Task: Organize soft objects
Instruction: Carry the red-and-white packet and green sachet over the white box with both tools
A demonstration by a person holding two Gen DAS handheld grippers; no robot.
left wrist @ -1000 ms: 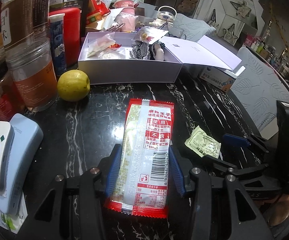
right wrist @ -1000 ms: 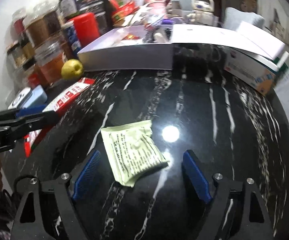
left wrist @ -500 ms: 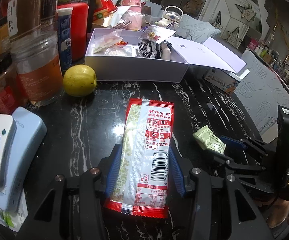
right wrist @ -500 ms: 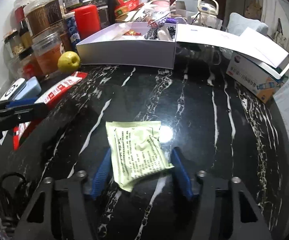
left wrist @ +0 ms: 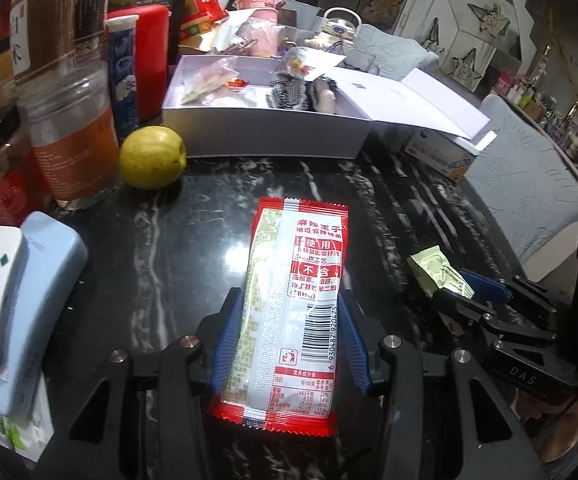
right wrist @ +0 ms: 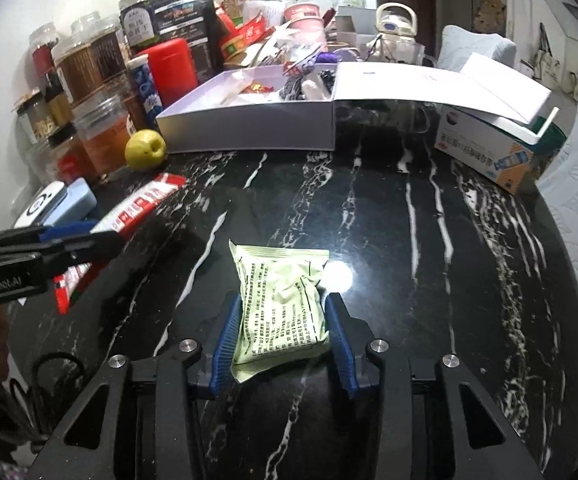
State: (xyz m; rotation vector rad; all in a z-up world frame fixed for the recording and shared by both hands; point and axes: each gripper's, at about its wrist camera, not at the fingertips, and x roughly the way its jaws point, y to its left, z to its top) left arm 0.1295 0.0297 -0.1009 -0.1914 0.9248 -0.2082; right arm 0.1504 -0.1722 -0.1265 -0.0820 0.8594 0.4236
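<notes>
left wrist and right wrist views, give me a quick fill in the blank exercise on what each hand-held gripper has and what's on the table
1. The left hand-held gripper is shut on a ____ and white snack packet.
2. Between the closing jaws of the right hand-held gripper lies a pale ____ sachet.
3. The yellow-green fruit sits beside the open ____ box.
4. The table is ____ marble with white veins.

Missing words: red; green; white; black

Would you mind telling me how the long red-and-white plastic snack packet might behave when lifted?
The long red-and-white plastic snack packet will probably sag at its unsupported far end, since the left claw grips only its near half. Its glossy film looks slippery. It appears thin and flat, so likely light.
</notes>
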